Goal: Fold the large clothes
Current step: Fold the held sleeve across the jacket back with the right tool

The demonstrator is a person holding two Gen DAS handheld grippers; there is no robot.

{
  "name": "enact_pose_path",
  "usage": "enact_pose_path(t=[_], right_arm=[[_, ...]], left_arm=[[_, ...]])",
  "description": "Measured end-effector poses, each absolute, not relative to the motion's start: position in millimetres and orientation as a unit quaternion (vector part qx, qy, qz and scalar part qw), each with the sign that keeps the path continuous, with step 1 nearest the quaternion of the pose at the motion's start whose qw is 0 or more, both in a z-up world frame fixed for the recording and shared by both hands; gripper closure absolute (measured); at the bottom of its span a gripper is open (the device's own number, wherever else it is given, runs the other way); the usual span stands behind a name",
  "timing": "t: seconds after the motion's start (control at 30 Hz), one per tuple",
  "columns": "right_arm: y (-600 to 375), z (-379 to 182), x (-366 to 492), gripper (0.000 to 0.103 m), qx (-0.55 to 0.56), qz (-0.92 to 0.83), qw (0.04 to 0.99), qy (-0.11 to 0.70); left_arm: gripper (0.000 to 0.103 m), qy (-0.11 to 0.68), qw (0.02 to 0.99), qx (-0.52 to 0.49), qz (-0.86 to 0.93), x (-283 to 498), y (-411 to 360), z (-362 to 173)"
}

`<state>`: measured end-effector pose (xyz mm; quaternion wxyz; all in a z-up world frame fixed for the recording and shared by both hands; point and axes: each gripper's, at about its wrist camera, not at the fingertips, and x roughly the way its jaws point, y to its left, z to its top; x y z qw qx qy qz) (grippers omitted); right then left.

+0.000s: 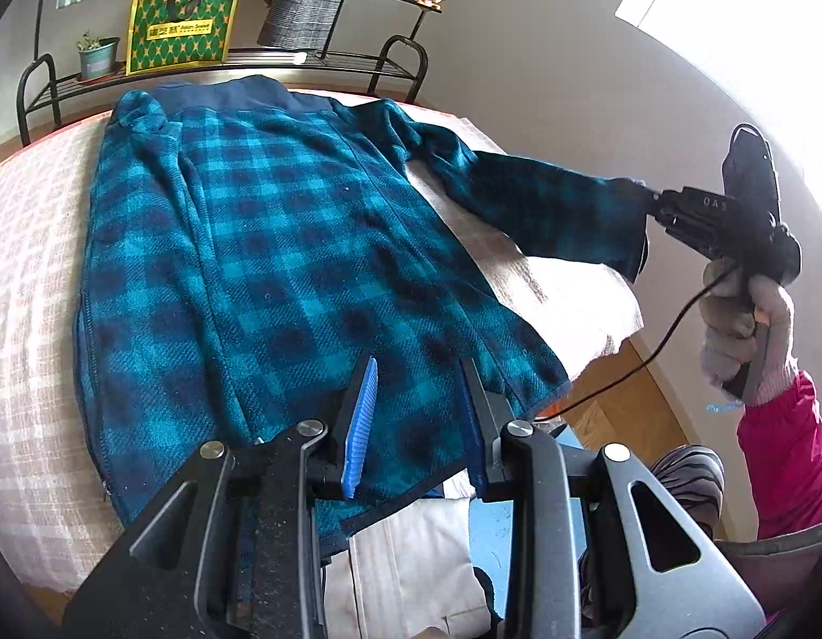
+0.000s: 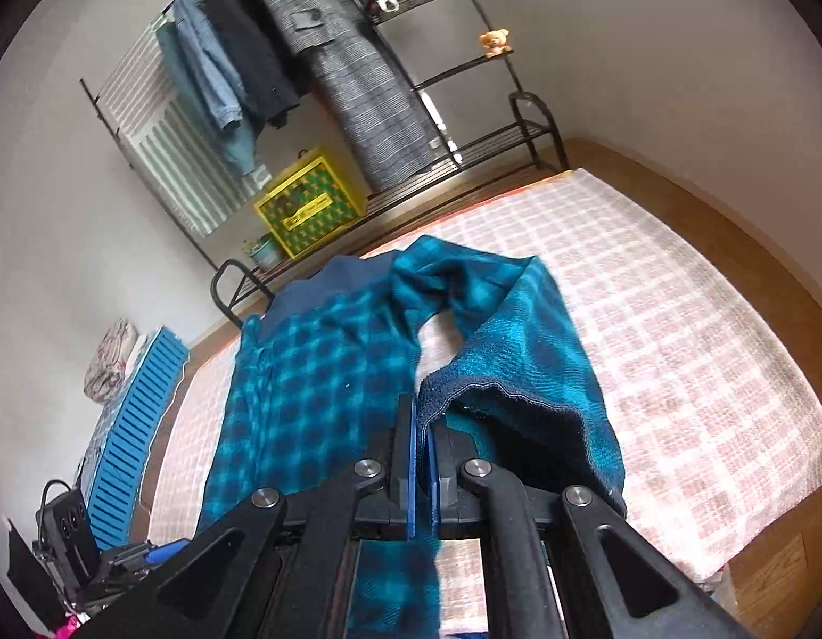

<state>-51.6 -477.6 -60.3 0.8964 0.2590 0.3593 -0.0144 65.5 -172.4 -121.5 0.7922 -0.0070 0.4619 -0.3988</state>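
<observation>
Teal-and-navy checked fleece is what we are looking at: a large plaid jacket (image 1: 283, 245) is lying spread flat on a bed covered with a pink-and-white checked blanket (image 1: 33, 277), its dark blue collar (image 1: 235, 93) pointing toward the far wall and its hem hanging near us. We are holding the left tongs (image 1: 419, 415) just above the hem, their blue pads standing partly apart with the fabric lying under them, and we are not seeing them pinch anything. We are holding the right tongs (image 2: 422, 458) pressed together on the cuff edge of the jacket's right sleeve (image 2: 517, 351), and the sleeve is hanging lifted off the bed between the shoulder and the pads. From the left wrist view we are seeing that same sleeve stretched out sideways past the edge of the bed, with a gloved hand (image 1: 741, 325) in a pink sleeve gripping the handle of the right tongs. Behind the bed a black metal rack (image 2: 464, 154) is carrying a grey checked coat (image 2: 347, 69), a yellow-and-green patterned bag (image 2: 307, 207), a small potted plant (image 1: 97, 56) and a little teddy bear (image 2: 495, 41).
</observation>
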Motion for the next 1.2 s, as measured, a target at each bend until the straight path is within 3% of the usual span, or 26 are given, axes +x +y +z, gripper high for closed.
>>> enact_pose_path(t=[0.27,0.37,0.43,0.53,0.73,0.83,0.9,0.97,1.03,1.2], right_arm=[[-334,-136,-37,0.101,0.183,0.124,0.850,0.479],[-312,-161,-46,0.085,0.152,0.149,0.826,0.522],[-314,-159,-55,0.074,0.145,0.157,0.825,0.523],[-327,-139,-63,0.072,0.136,0.162,0.834,0.510],[-384,-101,-52,0.066,0.134,0.106,0.863,0.476],[-421,-95,-35,0.052,0.153,0.080,0.868,0.466],[-446,-93,-19,0.048,0.161,0.058,0.870,0.462],[-470,-94,-1,0.048,0.167,0.035,0.872,0.458],[-495,-99,22,0.048,0.187,0.015,0.870,0.456],[-548,-122,86,0.047,0.239,-0.020,0.855,0.460]], left_arm=[[0.074,0.499,0.775,-0.084,-0.378,87,-150,-145],[0.074,0.527,0.748,-0.119,-0.385,96,-154,-161],[0.071,0.539,0.733,-0.130,-0.393,98,-162,-170],[0.058,0.550,0.718,-0.132,-0.405,99,-182,-180],[0.058,0.589,0.681,-0.113,-0.420,104,-230,-211],[0.058,0.610,0.663,-0.136,-0.411,111,-238,-229],[0.058,0.623,0.647,-0.168,-0.406,115,-237,-241],[0.084,0.627,0.636,-0.184,-0.411,115,-239,-249],[0.094,0.622,0.641,-0.170,-0.417,110,-244,-250],[0.099,0.600,0.656,-0.137,-0.437,97,-255,-236]])
